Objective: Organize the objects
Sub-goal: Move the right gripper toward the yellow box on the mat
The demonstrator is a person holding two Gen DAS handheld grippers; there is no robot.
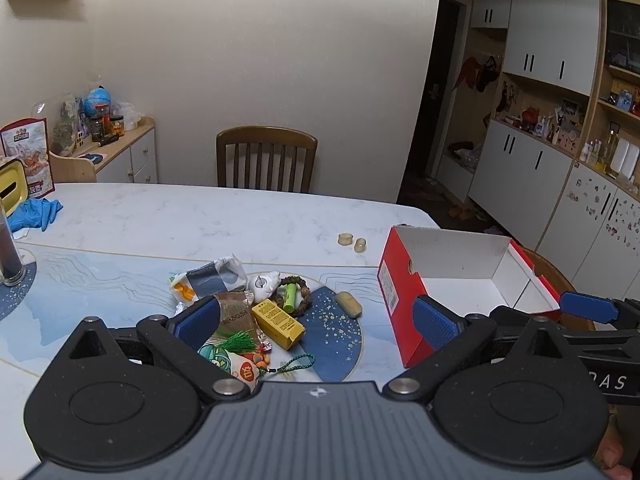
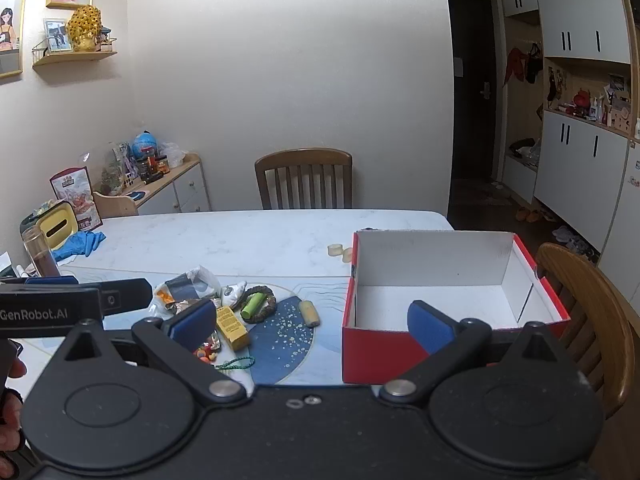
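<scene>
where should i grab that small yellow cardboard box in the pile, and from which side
Grip the small yellow cardboard box across its two long narrow sides, near the middle, coming down from above. It lies flat and slightly diagonal on the blue-and-white placemat, its printed face up. The near end is clearest; snack packets and the brown bead bracelet crowd the rest.

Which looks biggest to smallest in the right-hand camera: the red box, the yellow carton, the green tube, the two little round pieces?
1. Red box, by far.
2. Yellow carton.
3. Green tube, slightly smaller than the carton.
4. The two round pieces: alike, unranked; they lie farther away, so may look smaller than they are.
</scene>
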